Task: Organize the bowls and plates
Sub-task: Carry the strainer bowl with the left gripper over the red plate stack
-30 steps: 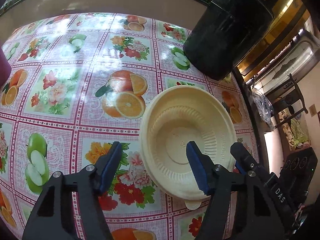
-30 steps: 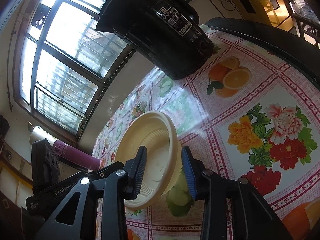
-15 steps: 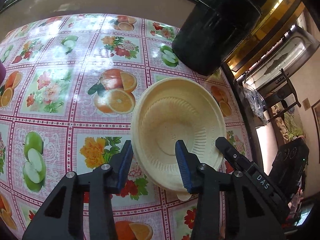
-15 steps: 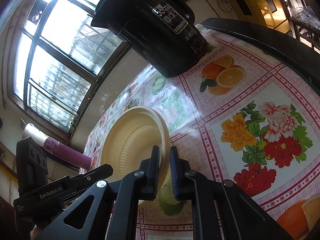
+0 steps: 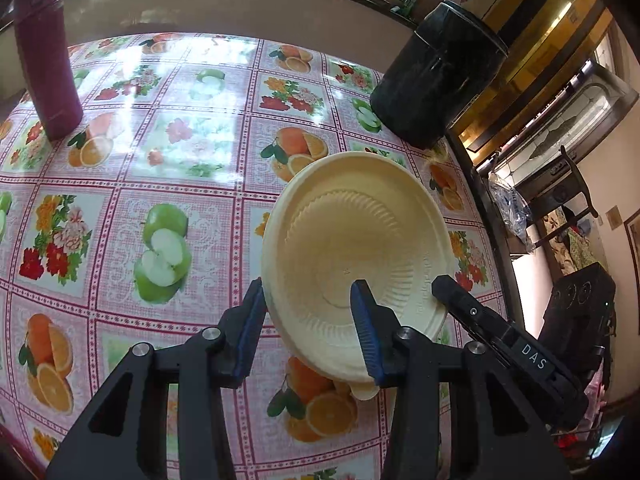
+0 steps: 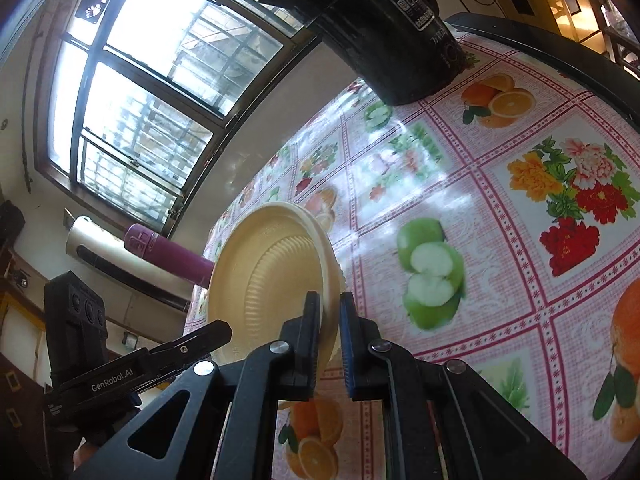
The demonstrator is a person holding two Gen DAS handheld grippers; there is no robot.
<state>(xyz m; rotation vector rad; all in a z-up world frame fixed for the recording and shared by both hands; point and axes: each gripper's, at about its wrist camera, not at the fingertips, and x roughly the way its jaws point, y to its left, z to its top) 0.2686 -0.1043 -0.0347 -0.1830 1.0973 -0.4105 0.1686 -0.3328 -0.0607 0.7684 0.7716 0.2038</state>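
A cream disposable bowl (image 5: 356, 248) is held tilted above the fruit-print tablecloth (image 5: 160, 168); it looks like a stack of two nested bowls. My left gripper (image 5: 310, 312) straddles its near rim, one blue pad outside and one inside, the jaws still apart and the left pad touching the wall. My right gripper (image 6: 330, 320) is shut on the bowl's rim (image 6: 272, 276). In the left wrist view the right gripper's finger (image 5: 472, 312) shows at the bowl's right edge.
A black rice cooker (image 5: 436, 80) stands at the table's far right corner. A maroon flask (image 5: 48, 52) stands at the far left near the wall. The table's dark edge (image 5: 484, 216) runs along the right.
The right gripper closed onto the bowl rim and lifted the bowl, carrying it left over the table. The left gripper narrowed around the near rim and pulled back, bringing the flask into view.
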